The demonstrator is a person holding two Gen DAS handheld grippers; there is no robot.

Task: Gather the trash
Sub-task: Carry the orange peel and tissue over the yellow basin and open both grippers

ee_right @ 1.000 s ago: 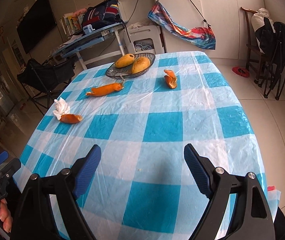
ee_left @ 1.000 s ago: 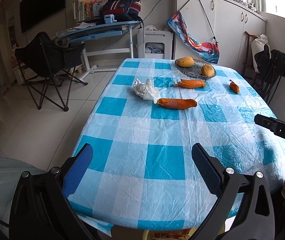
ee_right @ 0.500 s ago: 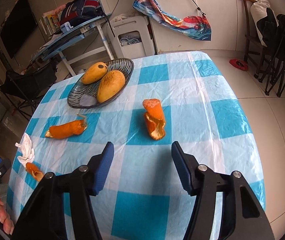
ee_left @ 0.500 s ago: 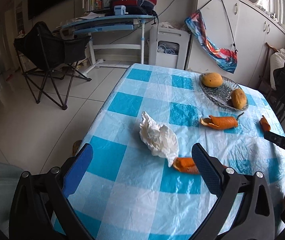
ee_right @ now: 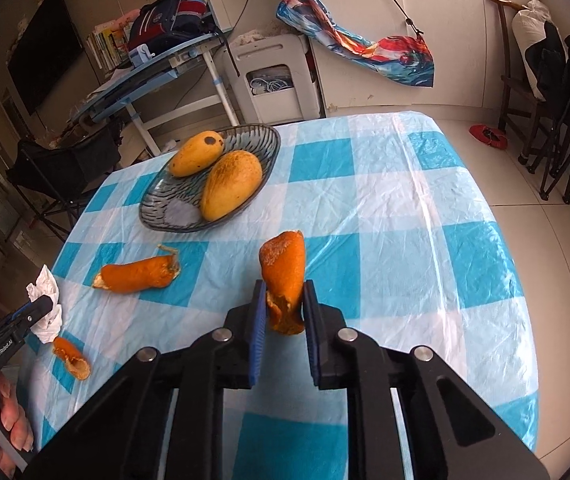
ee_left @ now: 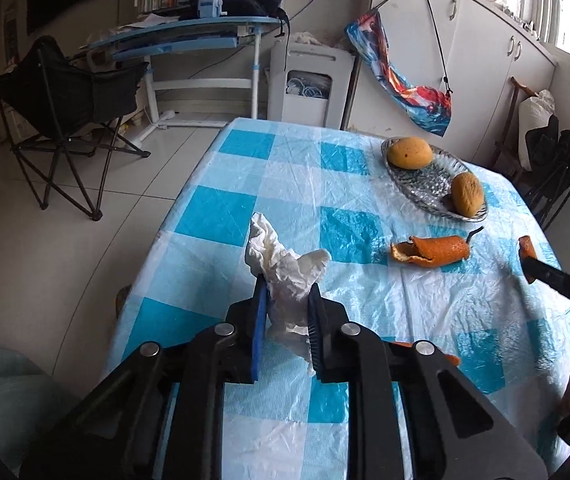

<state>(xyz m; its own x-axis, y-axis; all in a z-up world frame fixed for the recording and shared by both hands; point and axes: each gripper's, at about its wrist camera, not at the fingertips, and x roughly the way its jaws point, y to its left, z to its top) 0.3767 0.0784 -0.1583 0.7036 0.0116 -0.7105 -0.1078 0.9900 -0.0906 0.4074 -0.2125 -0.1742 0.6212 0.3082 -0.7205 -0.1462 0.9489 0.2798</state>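
Checked blue-and-white plastic covers the table (ee_left: 245, 184), and both grippers are down on it at once. On the left side, close to that edge, the left gripper (ee_left: 287, 308) has just been closing and its jaws now pinch the tissue (ee_left: 285, 276), narrow, with white paper bulging out above and below the pads. That tissue looks feather-light, soft and crushable, so it should take any squeeze, though a loose tail could snag or tear; the grip sits on its thick crumpled middle, which seems the safest spot.

Over to the right gripper (ee_right: 284, 304): its jaws have just been closing too, and they now clamp the lower end of a peel (ee_right: 285, 272) near the middle of the table, the curled strip standing up beyond the pads. Peel like this is light and leathery but probably damp and slick inside, so a hold across its folded width, as here, should bite better than one on a thin edge.

Both grippers tilt steeply down toward the table. In the right view the fingers (ee_right: 9, 420) of the left hand show at the bottom left corner, wrapped round the handle.

Two more peels wait: one (ee_right: 137, 274) lies just in front of the dish (ee_right: 153, 204) holding two mangoes, another (ee_right: 71, 356) lies right beside the tissue by the left edge. No bin can be seen clearly in either view.
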